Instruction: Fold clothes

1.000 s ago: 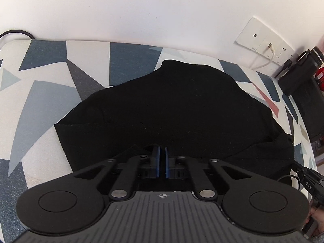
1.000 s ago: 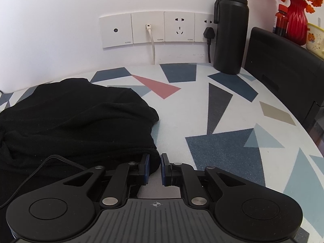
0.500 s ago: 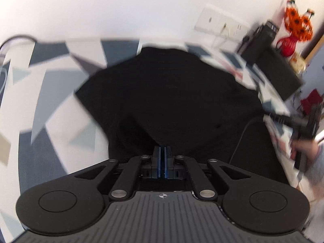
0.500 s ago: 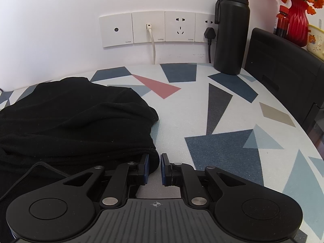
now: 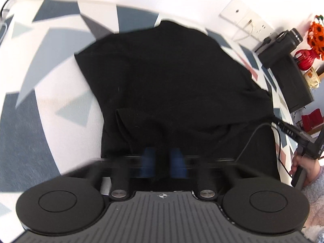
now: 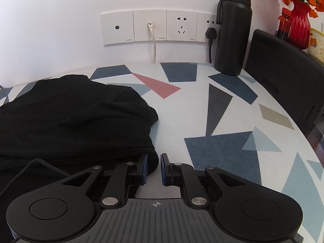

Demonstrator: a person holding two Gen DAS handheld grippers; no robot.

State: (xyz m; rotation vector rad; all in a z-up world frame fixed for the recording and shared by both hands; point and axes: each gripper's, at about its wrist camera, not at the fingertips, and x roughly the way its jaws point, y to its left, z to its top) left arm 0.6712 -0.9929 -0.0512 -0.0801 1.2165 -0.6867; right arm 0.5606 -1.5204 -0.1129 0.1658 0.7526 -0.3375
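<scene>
A black garment lies folded on the patterned table; it also shows at the left of the right wrist view. My left gripper hovers over the garment's near edge, its blue pads blurred and parted, holding nothing. My right gripper sits low at the garment's right near corner, jaws slightly open, with a fold of cloth against the left pad. The right gripper and the hand holding it show at the right edge of the left wrist view.
A black bottle stands by the wall sockets. A black box, a red vase with orange flowers and a jar sit at the right. A black cable lies across the garment.
My left gripper has opened, letting go of the cloth, and has lifted and swung over the garment. The right gripper has stayed in place.
</scene>
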